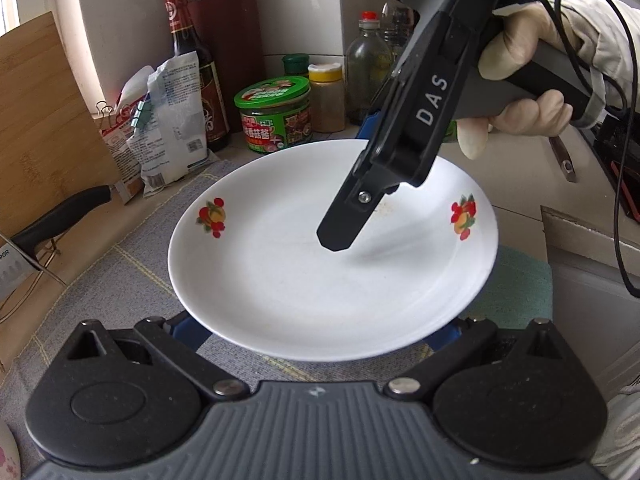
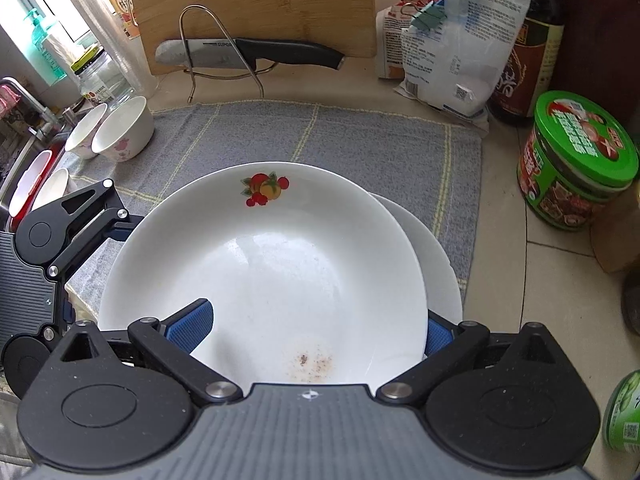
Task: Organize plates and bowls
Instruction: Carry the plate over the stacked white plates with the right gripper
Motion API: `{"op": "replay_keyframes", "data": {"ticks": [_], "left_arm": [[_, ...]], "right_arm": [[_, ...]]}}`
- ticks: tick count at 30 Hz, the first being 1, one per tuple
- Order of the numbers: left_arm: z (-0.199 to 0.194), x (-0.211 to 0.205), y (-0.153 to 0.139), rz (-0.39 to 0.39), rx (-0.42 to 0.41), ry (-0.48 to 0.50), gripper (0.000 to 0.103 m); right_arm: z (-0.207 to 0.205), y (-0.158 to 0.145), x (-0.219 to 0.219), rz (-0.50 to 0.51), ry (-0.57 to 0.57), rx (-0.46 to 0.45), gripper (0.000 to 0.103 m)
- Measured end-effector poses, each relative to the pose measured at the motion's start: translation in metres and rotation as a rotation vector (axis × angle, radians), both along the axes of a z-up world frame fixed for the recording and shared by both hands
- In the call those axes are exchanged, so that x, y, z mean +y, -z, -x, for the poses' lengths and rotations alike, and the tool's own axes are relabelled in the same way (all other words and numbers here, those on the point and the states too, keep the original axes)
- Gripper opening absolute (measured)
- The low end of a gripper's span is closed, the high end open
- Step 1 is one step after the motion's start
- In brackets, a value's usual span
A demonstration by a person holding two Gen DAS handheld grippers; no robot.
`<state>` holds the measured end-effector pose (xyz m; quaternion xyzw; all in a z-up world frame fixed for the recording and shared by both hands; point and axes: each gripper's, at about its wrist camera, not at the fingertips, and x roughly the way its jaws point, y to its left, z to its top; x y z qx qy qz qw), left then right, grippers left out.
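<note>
A white plate with fruit decals lies tilted and offset on a second white plate on the grey mat. My right gripper straddles the top plate's rim with its jaws wide. One finger hovers over the plate's inside and casts a shadow there, while the other pad is behind the rim. My left gripper is open, its blue pads partly hidden under the plate's near edge. Two small white bowls stand at the mat's far left corner.
Behind the mat stand a knife in a wire rack, a wooden board, clipped bags, a sauce bottle and a green-lidded jar. More dishes sit by the sink at the left. A gloved hand holds the right gripper.
</note>
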<state>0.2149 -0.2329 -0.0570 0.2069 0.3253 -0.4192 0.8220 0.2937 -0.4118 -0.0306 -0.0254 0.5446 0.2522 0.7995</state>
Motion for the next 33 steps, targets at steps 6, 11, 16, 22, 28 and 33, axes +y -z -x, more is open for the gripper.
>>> {"op": "replay_keyframes", "data": {"ticks": [6, 11, 16, 22, 28, 33], "left_arm": [[0.003, -0.005, 0.001, -0.001, 0.014, 0.015, 0.102], [0.005, -0.004, 0.001, -0.003, 0.034, 0.012, 0.102], [0.006, -0.003, 0.002, -0.024, 0.057, -0.001, 0.102], [0.007, -0.001, 0.005, -0.03, 0.079, -0.012, 0.102], [0.008, 0.0, 0.005, -0.034, 0.086, -0.014, 0.102], [0.008, -0.001, 0.005, -0.041, 0.096, -0.012, 0.102]], "right_arm": [[0.003, 0.001, -0.006, 0.001, 0.019, 0.003, 0.103], [0.003, 0.004, -0.006, 0.001, 0.019, 0.012, 0.103], [0.002, 0.01, -0.001, 0.001, 0.008, 0.027, 0.103], [0.0, 0.016, 0.004, 0.002, -0.002, 0.042, 0.103], [-0.004, 0.019, 0.005, 0.01, -0.006, 0.046, 0.103], [-0.005, 0.021, 0.008, 0.025, -0.012, 0.049, 0.103]]}}
